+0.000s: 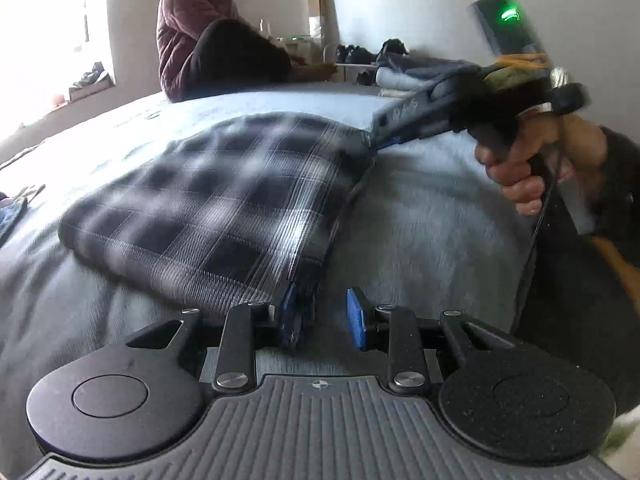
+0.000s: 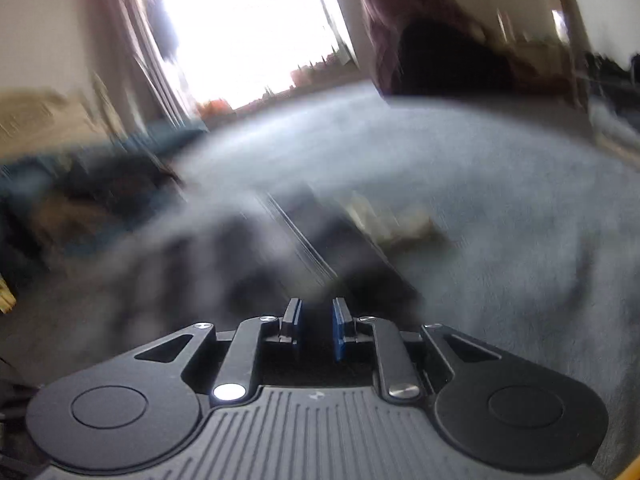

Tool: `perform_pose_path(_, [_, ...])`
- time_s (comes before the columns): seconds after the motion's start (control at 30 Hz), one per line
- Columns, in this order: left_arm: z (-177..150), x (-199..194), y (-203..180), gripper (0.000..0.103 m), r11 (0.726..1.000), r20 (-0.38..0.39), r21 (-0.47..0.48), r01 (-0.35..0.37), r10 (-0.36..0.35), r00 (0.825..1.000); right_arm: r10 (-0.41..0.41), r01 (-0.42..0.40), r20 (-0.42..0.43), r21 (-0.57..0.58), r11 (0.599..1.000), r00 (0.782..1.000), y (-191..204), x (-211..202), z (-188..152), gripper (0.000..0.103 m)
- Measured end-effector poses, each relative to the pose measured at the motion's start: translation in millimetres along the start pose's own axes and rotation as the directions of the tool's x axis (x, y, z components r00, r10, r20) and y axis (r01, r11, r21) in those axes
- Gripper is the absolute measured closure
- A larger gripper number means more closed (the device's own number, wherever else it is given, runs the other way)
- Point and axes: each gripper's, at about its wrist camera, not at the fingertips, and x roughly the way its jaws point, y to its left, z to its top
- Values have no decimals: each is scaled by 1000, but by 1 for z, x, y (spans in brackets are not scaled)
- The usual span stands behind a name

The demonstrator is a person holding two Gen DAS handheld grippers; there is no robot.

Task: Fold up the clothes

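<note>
A black-and-white checked shirt (image 1: 224,208) lies folded into a rough rectangle on the grey bed (image 1: 432,216), out in the middle of the cover, well clear of the far edge. The left gripper (image 1: 324,316) sits low at the shirt's near corner, fingers (image 1: 357,317) parted, the left blue pad against the cloth edge, the right one standing clear of it. Over at the shirt's far right corner, the right gripper (image 1: 378,136) comes in, a hand (image 1: 532,160) wrapped round its handle; it looks to pinch that corner, though motion blur hides the contact. Its own camera shows its fingers (image 2: 339,328) nearly together over a dark, smeared patch of cloth. A person in a maroon jacket (image 1: 192,32) sits at the bed's far edge.
</note>
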Motion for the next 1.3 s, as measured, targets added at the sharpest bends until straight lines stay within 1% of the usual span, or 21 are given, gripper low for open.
perform_pose_path(0.03, [0,-2,-2,75,1000,4,3,-2,2,1000,10,-10,-6,7,1000,1000,-6,4,-4,89])
perform_pose_path(0.1, [4,-9,-1,75,1000,10,-14,11,-10,1000,16,-15,0,14,1000,1000,-7,-7,1,89])
perform_pose_path(0.17, [9,-21,3,75,998,31,-43,36,-35,999,11,-10,56,-15,1000,998,0,-26,14,84])
perform_pose_path(0.3, [20,-37,12,74,992,104,-88,89,-79,991,57,-40,158,-112,993,986,23,-40,37,84])
perform_pose_path(0.33, [22,-37,14,74,991,118,-99,95,-83,990,69,-44,180,-135,990,981,28,-41,41,84])
perform_pose_path(0.4, [22,-27,16,74,991,111,-113,74,-61,992,60,-30,183,-160,987,981,31,-25,42,84])
perform_pose_path(0.47, [16,-12,15,74,993,76,-109,53,-45,996,-5,27,131,-167,986,991,24,0,33,84])
perform_pose_path(0.5, [9,-8,13,74,994,60,-97,42,-36,998,-82,94,77,-173,980,994,18,15,25,84])
perform_pose_path(0.53, [3,-4,12,74,996,44,-86,31,-27,999,-103,112,63,-166,980,993,9,24,17,84])
perform_pose_path(0.57, [-3,-1,9,74,997,36,-72,20,-17,999,-79,90,80,-138,986,994,3,22,15,83])
perform_pose_path(0.6, [-6,-5,6,73,999,53,-52,10,-8,999,-90,99,71,-133,986,993,5,17,20,83])
perform_pose_path(0.67, [-7,-9,3,71,999,53,-45,11,-8,999,-136,152,98,-181,972,986,19,5,35,82])
perform_pose_path(0.73, [-9,-9,6,70,998,58,-62,22,-18,998,-94,123,153,-197,973,984,31,-7,50,82])
perform_pose_path(0.77, [-10,-9,9,70,997,61,-72,26,-21,998,-62,93,162,-193,977,985,34,-8,56,82])
perform_pose_path(0.8, [-11,-9,9,70,996,64,-81,28,-23,998,-37,68,159,-194,979,987,37,-4,60,82])
perform_pose_path(0.9, [-13,-15,12,70,995,67,-91,34,-28,997,-63,73,53,-213,974,997,29,37,55,85])
perform_pose_path(1.0, [-14,-17,14,70,993,67,-108,52,-45,997,-61,65,32,-133,989,998,22,37,68,86])
perform_pose_path(1.07, [-16,-20,15,69,991,67,-117,62,-54,996,-54,55,22,-83,995,998,18,36,78,82])
perform_pose_path(1.17, [-15,-17,18,69,989,66,-131,72,-63,996,35,-28,71,-96,995,997,35,36,105,82])
perform_pose_path(1.23, [-15,-18,18,69,988,63,-141,70,-62,996,56,-51,37,-119,992,998,42,62,112,83])
perform_pose_path(1.3, [-12,-18,18,69,987,62,-147,65,-56,996,19,-25,-60,-105,994,998,32,102,104,82])
